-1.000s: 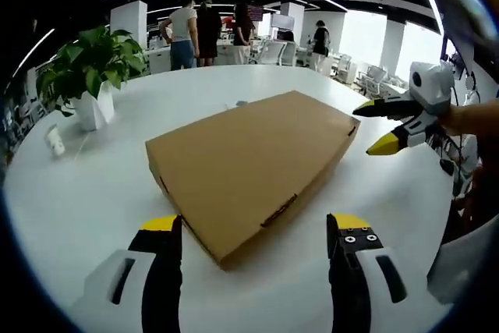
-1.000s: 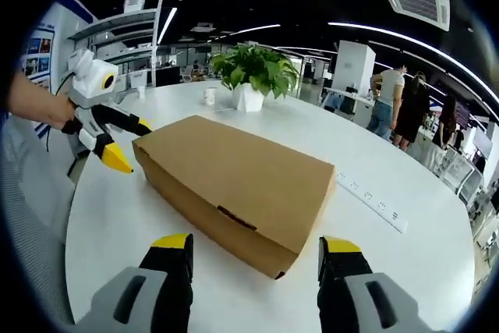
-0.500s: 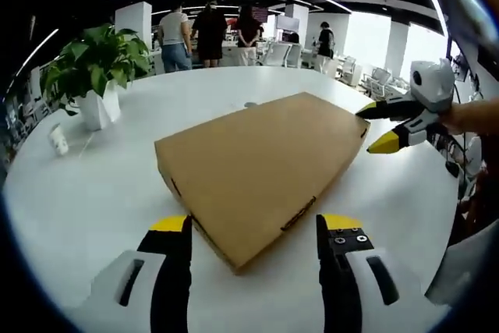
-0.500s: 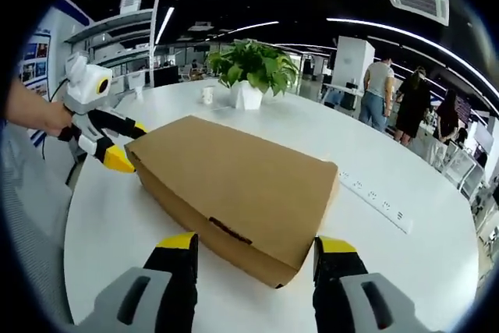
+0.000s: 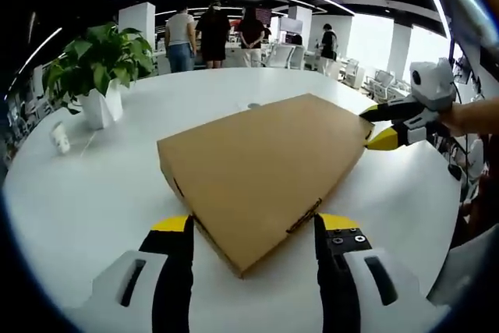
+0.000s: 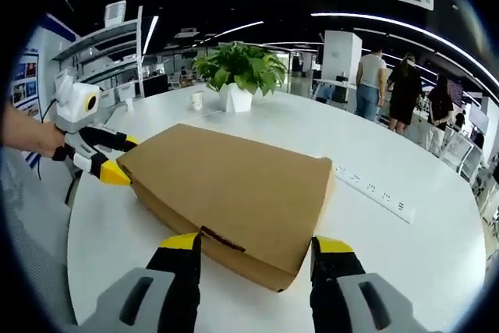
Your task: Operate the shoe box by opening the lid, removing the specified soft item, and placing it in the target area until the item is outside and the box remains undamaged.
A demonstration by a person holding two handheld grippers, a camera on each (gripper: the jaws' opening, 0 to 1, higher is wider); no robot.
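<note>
Sitting flat on the white table (image 5: 86,193) is the shoe box (image 5: 261,165), lid down and closed. Left gripper (image 5: 253,232) has its jaws spread wide around one corner, gripping nothing, and the right gripper (image 6: 253,251) is spread the same way at the opposite corner. Potted plant (image 6: 238,76) sits further back.

Both grippers, left gripper (image 5: 251,228) and right gripper (image 6: 253,247), are showing black jaws with yellow tips, grey-white bodies, small screws on one jaw
</note>
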